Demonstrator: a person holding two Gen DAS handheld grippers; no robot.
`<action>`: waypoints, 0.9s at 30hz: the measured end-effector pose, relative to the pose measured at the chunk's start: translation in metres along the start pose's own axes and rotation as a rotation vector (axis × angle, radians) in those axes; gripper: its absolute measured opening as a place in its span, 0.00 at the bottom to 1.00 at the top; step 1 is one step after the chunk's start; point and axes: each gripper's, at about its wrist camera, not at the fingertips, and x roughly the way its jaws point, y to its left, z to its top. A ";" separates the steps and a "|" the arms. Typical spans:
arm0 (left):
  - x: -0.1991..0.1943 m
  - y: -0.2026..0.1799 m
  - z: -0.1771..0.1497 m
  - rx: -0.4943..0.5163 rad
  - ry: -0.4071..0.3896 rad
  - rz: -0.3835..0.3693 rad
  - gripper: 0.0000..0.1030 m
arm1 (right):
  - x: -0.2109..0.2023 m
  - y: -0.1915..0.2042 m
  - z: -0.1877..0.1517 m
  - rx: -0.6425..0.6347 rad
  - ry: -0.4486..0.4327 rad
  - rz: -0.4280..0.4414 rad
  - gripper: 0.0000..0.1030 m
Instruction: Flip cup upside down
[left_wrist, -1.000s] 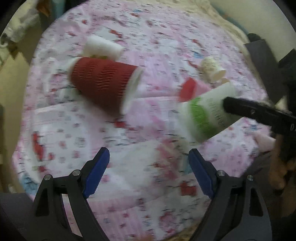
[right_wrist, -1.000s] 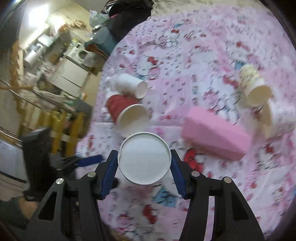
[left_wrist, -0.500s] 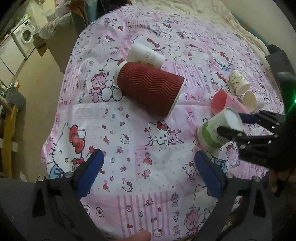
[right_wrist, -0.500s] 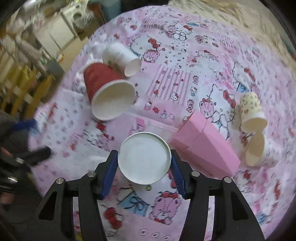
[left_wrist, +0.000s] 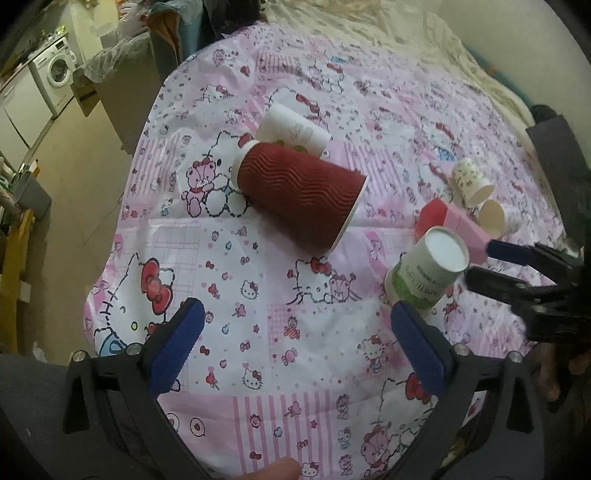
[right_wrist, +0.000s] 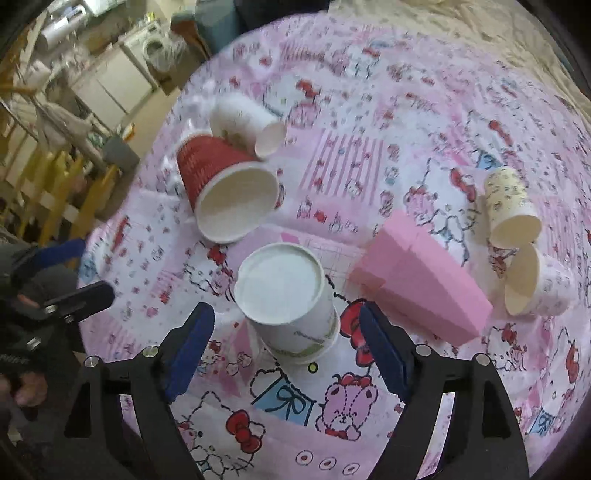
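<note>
A white paper cup with green print (right_wrist: 291, 302) stands upside down on the pink cartoon-print cloth, base up. It also shows in the left wrist view (left_wrist: 428, 269). My right gripper (right_wrist: 286, 338) is open, its blue pads apart on either side of the cup and not touching it. In the left wrist view the right gripper (left_wrist: 491, 264) sits just right of the cup. My left gripper (left_wrist: 295, 336) is open and empty above bare cloth, left of the cup.
A large red ribbed cup (left_wrist: 299, 194) lies on its side, a white cup (left_wrist: 291, 133) behind it. A pink cup (right_wrist: 421, 291) and two small printed cups (right_wrist: 511, 210) (right_wrist: 535, 284) lie on the right. The table edge (left_wrist: 122, 206) drops off on the left.
The right gripper has set the white and green cup down upside down and opened off it. The left gripper has drawn back and the view has steadied.
</note>
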 end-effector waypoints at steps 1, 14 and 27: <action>-0.004 0.000 0.000 -0.004 -0.018 -0.012 0.99 | -0.009 -0.002 -0.002 0.015 -0.028 0.003 0.81; -0.066 -0.026 -0.021 0.059 -0.361 0.021 1.00 | -0.101 0.014 -0.067 0.105 -0.452 -0.220 0.95; -0.068 -0.053 -0.042 0.118 -0.453 0.057 1.00 | -0.094 0.017 -0.089 0.154 -0.533 -0.289 1.00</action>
